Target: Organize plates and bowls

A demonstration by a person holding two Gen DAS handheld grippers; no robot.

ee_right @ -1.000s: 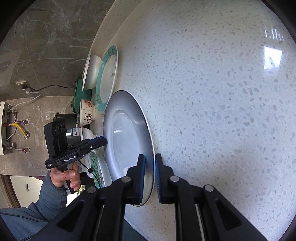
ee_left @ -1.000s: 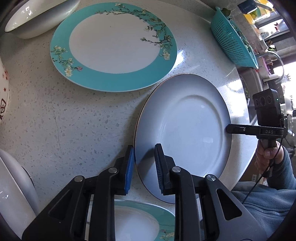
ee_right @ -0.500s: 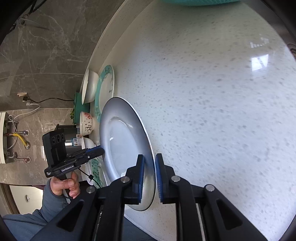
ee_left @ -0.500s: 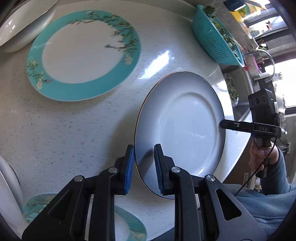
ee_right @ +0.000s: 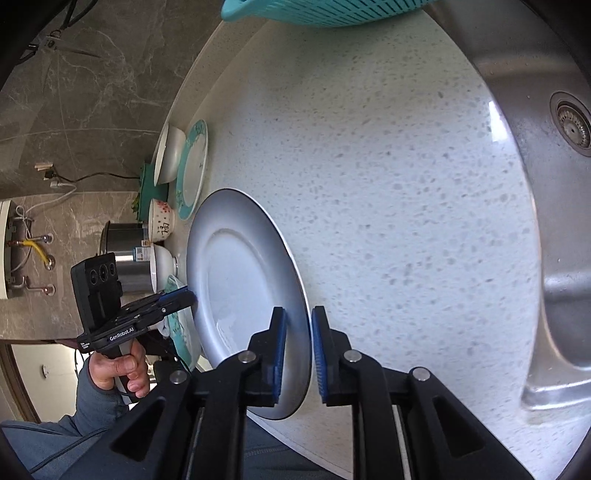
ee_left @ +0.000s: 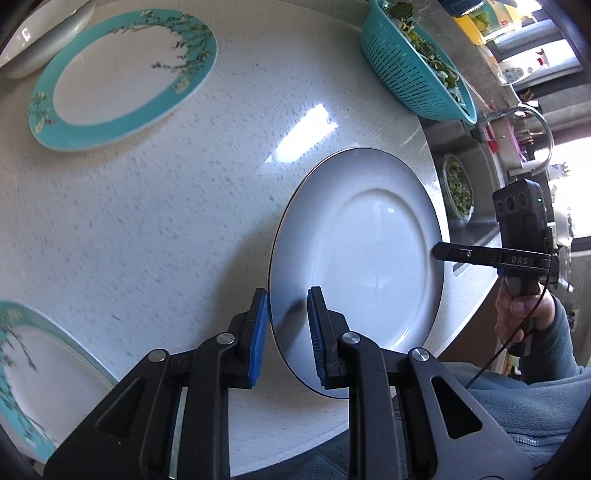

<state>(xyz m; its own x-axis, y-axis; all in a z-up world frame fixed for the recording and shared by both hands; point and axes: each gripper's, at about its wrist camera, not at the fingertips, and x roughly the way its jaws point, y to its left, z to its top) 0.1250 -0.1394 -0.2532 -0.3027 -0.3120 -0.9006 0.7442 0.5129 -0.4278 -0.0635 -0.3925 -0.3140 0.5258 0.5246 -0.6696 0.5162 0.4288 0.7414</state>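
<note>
While both grippers are clamping opposite edges of the grey plate [ee_left: 364,258], it is hanging above the speckled counter [ee_left: 166,206], near the counter's front edge. The left gripper [ee_left: 286,332] is pinching the plate's near rim between its blue pads, jaws narrow; in the right wrist view the same gripper [ee_right: 184,297] is showing at the plate's far side, gripped by a hand [ee_right: 118,369] in a grey-blue sleeve. The right gripper [ee_right: 295,354] is holding the other rim [ee_right: 240,295], jaws narrow too, with the rim sitting against the left pad and a sliver of gap showing at the right pad. From the left wrist view that gripper [ee_left: 441,253] is reaching in from the right, touching the plate's edge. A teal-rimmed plate [ee_left: 122,77] is lying flat further back on the counter, well apart from the grey one, with a white bowl [ee_left: 44,33] just beside it at the corner. Another teal-rimmed plate [ee_left: 40,380] is lying at the lower left. A teal colander [ee_left: 413,70] with greens is sitting near the steel sink [ee_right: 535,184]. Behind the grey plate, in the right wrist view, a patterned bowl [ee_right: 160,221], a second white bowl [ee_right: 162,266] and a steel pot [ee_right: 123,254] are standing along the wall.
</note>
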